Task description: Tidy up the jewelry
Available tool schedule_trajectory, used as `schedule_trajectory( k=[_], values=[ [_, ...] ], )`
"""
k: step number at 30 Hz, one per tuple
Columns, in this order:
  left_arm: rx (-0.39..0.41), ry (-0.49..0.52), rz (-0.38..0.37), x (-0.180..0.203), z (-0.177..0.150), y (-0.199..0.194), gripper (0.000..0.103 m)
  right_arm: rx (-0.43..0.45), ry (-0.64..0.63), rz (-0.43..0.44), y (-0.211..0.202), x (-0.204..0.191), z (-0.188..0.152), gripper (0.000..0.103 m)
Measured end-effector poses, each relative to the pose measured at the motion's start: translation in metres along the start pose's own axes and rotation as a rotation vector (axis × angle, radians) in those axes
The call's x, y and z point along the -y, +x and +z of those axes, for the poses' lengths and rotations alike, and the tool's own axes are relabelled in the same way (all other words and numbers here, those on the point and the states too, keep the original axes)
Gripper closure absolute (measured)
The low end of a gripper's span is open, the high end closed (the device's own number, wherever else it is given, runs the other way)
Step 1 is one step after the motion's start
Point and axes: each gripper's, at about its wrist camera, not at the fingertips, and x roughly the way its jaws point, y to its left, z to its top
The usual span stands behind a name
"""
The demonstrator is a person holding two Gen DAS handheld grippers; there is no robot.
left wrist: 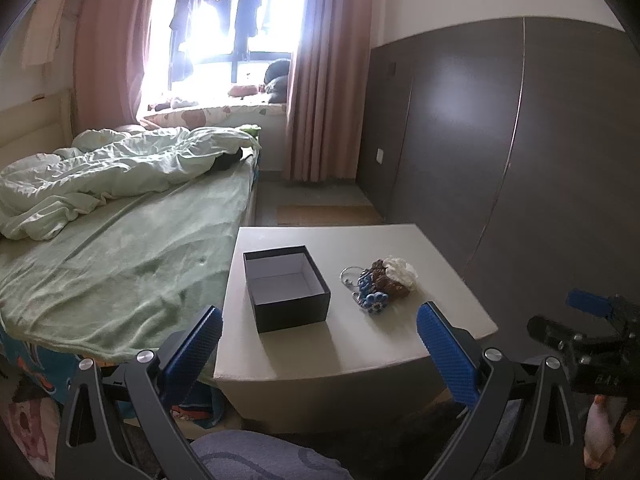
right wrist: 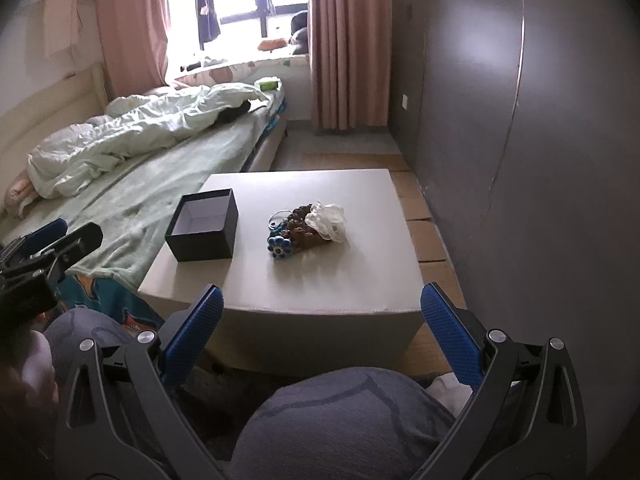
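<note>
Bedroom setting: a low white bench (left wrist: 360,340) stands beside a bed (left wrist: 120,260) covered in green sheeting, with a curtained window (left wrist: 232,32) behind and a dark wardrobe wall (left wrist: 480,140) along one side.

Task items. An open black box (left wrist: 286,292) with a pale interior sits on the bench directly ahead of the left claw (left wrist: 320,344). It appears empty. A jewelry pile (left wrist: 380,284) lies just beside the box, ahead of and slightly toward the right finger of the left claw. From the right wrist view the pile (right wrist: 306,228) lies straight ahead of the right claw (right wrist: 322,320), with the box (right wrist: 204,226) ahead and to its left. The pile includes blue flower-shaped pieces, a brown cluster, a white flower piece and a thin metal ring; the pieces touch and overlap.

Claw state. Both claws have their fingers spread wide apart and hold nothing. Both hover short of the near bench edge, well apart from the items.

Status (judgement). No piece is in the box yet; sorting has not begun.

Hazards (judgement).
- Overlapping pieces may lift together, or one may snag on another and drop outside the box.
- The thin ring lies flat on the bench; wide pads may slide over it and push it toward the bench edge.
- The box looks light; a claw brushing its wall could shift or tip it.
- Both claws approach the same small area, so collision between them is possible.
</note>
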Motion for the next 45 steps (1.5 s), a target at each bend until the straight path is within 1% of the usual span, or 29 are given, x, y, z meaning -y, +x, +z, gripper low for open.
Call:
schedule_trajectory(
  k=[2, 4, 6, 9, 11, 12, 13, 15, 17, 19, 20, 22, 25, 29, 34, 35, 36, 41, 45],
  values=[
    [-0.014, 0.012, 0.015, -0.001, 0.003, 0.008, 0.009, -0.006, 0.019, 0.019, 0.006, 0.003, 0.006, 0.004],
    [-0.019, 0.020, 0.016, -0.004, 0.004, 0.014, 0.009, -0.011, 0.021, 0.010, 0.014, 0.005, 0.011, 0.004],
    [-0.028, 0.014, 0.007, -0.006, 0.007, 0.022, 0.009, -0.024, 0.026, 0.009, 0.024, 0.008, 0.016, 0.004],
    [-0.063, -0.012, -0.030, -0.007, 0.013, 0.037, 0.009, -0.058, 0.043, 0.027, 0.043, 0.014, 0.022, 0.005],
    [-0.081, -0.011, -0.048, -0.004, 0.017, 0.047, 0.009, -0.082, 0.057, 0.047, 0.056, 0.019, 0.027, 0.008],
    [-0.091, -0.006, -0.057, -0.001, 0.020, 0.054, 0.009, -0.096, 0.069, 0.062, 0.063, 0.023, 0.030, 0.013],
    [-0.097, -0.003, -0.061, 0.001, 0.021, 0.058, 0.010, -0.117, 0.088, 0.086, 0.071, 0.027, 0.033, 0.020],
    [-0.123, 0.007, -0.069, 0.007, 0.026, 0.072, 0.013, -0.143, 0.110, 0.125, 0.084, 0.033, 0.039, 0.029],
    [-0.149, 0.013, -0.079, 0.012, 0.029, 0.085, 0.016, -0.180, 0.117, 0.137, 0.101, 0.037, 0.046, 0.034],
    [-0.174, 0.018, -0.086, 0.017, 0.031, 0.098, 0.021, -0.214, 0.134, 0.162, 0.118, 0.042, 0.052, 0.043],
    [-0.188, 0.021, -0.092, 0.020, 0.033, 0.107, 0.024, -0.234, 0.151, 0.179, 0.128, 0.045, 0.056, 0.045],
    [-0.208, 0.026, -0.097, 0.023, 0.036, 0.119, 0.026, -0.262, 0.180, 0.200, 0.143, 0.050, 0.062, 0.050],
    [-0.244, 0.024, -0.119, 0.026, 0.043, 0.142, 0.031, -0.291, 0.208, 0.216, 0.166, 0.057, 0.075, 0.051],
    [-0.293, 0.017, -0.151, 0.030, 0.052, 0.175, 0.036, -0.324, 0.245, 0.233, 0.193, 0.064, 0.090, 0.051],
    [-0.363, 0.008, -0.187, 0.037, 0.062, 0.214, 0.044, -0.365, 0.285, 0.244, 0.220, 0.074, 0.101, 0.051],
    [-0.379, 0.004, -0.193, 0.038, 0.064, 0.224, 0.048, -0.373, 0.292, 0.246, 0.225, 0.075, 0.103, 0.051],
    [-0.395, 0.002, -0.196, 0.039, 0.066, 0.232, 0.049, -0.383, 0.302, 0.250, 0.231, 0.078, 0.104, 0.051],
    [-0.465, -0.017, -0.215, 0.042, 0.069, 0.267, 0.050, -0.435, 0.336, 0.266, 0.257, 0.085, 0.106, 0.051],
    [-0.511, -0.001, -0.220, 0.050, 0.067, 0.291, 0.050, -0.490, 0.369, 0.292, 0.277, 0.088, 0.099, 0.051]
  ],
)
